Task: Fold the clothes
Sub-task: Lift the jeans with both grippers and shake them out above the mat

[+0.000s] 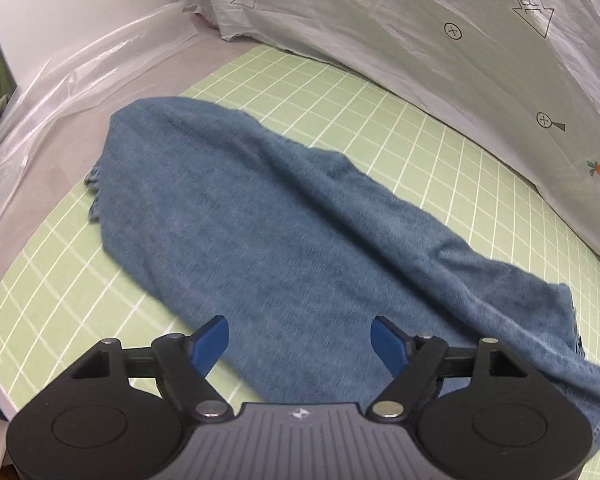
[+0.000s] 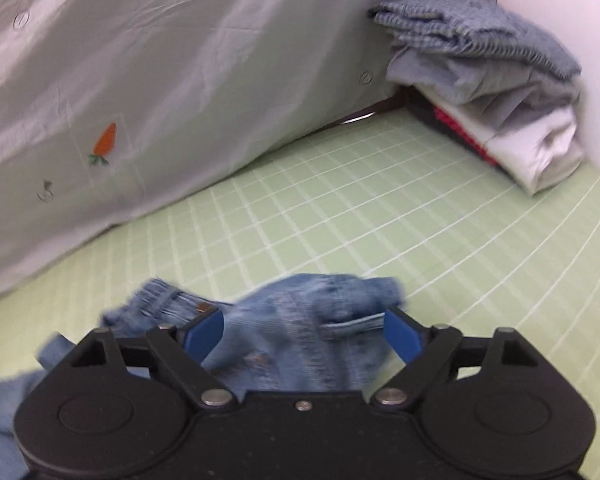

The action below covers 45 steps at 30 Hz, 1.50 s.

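A pair of blue jeans (image 1: 284,216) lies lengthwise on the green grid mat (image 1: 440,152), legs stretched toward the far left. Above its near edge hovers my left gripper (image 1: 299,340), open, the blue pads wide apart with nothing pinched between them. In the right wrist view the waistband end of the jeans (image 2: 300,320) lies bunched on the mat (image 2: 380,208), with a button and belt loop showing. My right gripper (image 2: 303,334) stands open over it, blue pads on either side of the denim and not pressing on it.
A white plastic sheet printed with carrots and arrows (image 1: 460,60) rises along the far side of the mat. A pile of folded clothes (image 2: 488,80) sits at the far right corner. Clear plastic film (image 1: 80,76) covers the left edge.
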### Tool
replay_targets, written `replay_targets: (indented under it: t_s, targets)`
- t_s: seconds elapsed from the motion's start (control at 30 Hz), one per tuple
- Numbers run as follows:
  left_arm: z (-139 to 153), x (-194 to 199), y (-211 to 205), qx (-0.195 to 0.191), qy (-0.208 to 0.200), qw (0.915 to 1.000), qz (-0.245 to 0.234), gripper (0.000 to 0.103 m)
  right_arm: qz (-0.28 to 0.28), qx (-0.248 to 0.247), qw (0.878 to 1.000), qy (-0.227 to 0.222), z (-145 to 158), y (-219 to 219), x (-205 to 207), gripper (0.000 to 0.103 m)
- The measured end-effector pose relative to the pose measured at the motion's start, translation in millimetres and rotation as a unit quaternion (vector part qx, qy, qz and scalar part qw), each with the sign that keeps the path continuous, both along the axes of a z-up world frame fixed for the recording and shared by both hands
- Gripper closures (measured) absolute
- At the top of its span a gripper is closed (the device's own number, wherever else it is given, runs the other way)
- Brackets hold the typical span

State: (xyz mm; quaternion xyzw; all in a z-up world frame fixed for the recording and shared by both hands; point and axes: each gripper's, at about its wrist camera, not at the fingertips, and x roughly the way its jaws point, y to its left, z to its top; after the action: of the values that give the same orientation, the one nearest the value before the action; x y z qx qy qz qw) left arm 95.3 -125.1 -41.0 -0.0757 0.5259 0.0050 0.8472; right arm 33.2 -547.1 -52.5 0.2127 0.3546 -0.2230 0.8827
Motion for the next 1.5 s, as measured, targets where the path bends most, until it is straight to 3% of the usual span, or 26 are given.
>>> replay_targets:
  t_s: [0.1,0.23,0.47,0.6,0.67,0.7,0.73,0.77,0.83,1.03,1.1,1.17,1.23,1.27,1.4,1.5]
  targets:
    - [-4.2,29.6,-9.6,0.002,0.006,1.0,-0.001,0.018,-0.011,0.049,0.999,0.008,-9.9,3.1,28.2,0.012]
    - [-17.7,71.0,-22.1,0.01,0.024,0.9996,-0.007,0.016,-0.042,0.067,0.994,0.072,-27.1,7.2,56.7,0.011]
    - [-59.3,129.8,-32.2,0.01,0.074,0.9971,0.01,0.016,-0.059,0.075,0.988,0.12,-44.9,8.1,60.7,0.011]
    - [-79.9,147.2,-32.3,0.01,0.095,0.9951,0.023,0.02,-0.037,0.043,0.989,0.138,-49.5,15.4,65.8,0.012]
    - [-83.1,148.8,-26.8,0.003,0.1,0.9942,0.04,0.051,-0.019,0.016,0.991,0.135,-47.5,20.7,67.5,0.024]
    - [-82.0,148.2,-22.1,-0.003,0.099,0.9938,0.051,0.061,-0.001,-0.003,0.992,0.129,-44.6,24.4,67.6,0.039]
    - [-81.0,147.5,-17.3,-0.009,0.098,0.9932,0.061,0.089,0.024,-0.023,0.992,0.123,-40.8,29.2,66.9,0.055]
    - [-78.6,146.3,-12.0,-0.019,0.097,0.993,0.066,0.093,0.049,-0.042,0.991,0.116,-36.2,34.6,65.1,0.061]
    - [-68.2,139.1,-0.7,-0.046,0.083,0.9932,0.068,0.097,0.077,-0.06,0.99,0.104,-26.8,43.0,57.6,0.078]
    - [6.4,67.8,27.6,-0.071,-0.005,0.9969,0.032,0.097,0.087,-0.056,0.994,0.031,16.7,44.3,1.6,0.085]
    - [20.1,36.3,42.0,-0.08,-0.01,0.9963,0.029,0.096,0.092,-0.06,0.994,0.021,26.2,46.8,-23.3,0.086]
    - [23.7,4.8,55.9,-0.082,-0.004,0.9962,0.027,0.096,0.119,-0.098,0.988,0.034,26.6,57.5,-43.6,0.086]
    - [13.2,-24.4,66.1,-0.068,0.012,0.9972,0.028,0.096,0.145,-0.119,0.98,0.06,15.8,67.6,-60.6,0.087]
    - [5.0,-35.1,69.3,-0.055,0.027,0.9976,0.033,0.096,0.152,-0.106,0.98,0.078,5.5,68.0,-68.1,0.088]
    - [-29.5,-57.4,82.9,-0.04,0.074,0.9948,0.056,0.097,0.157,-0.009,0.98,0.125,-31.3,54.5,-82.2,0.089]
    - [-43.2,-53.8,83.7,-0.048,0.086,0.993,0.065,0.097,0.164,0.031,0.979,0.12,-42.5,48.7,-78.8,0.089]
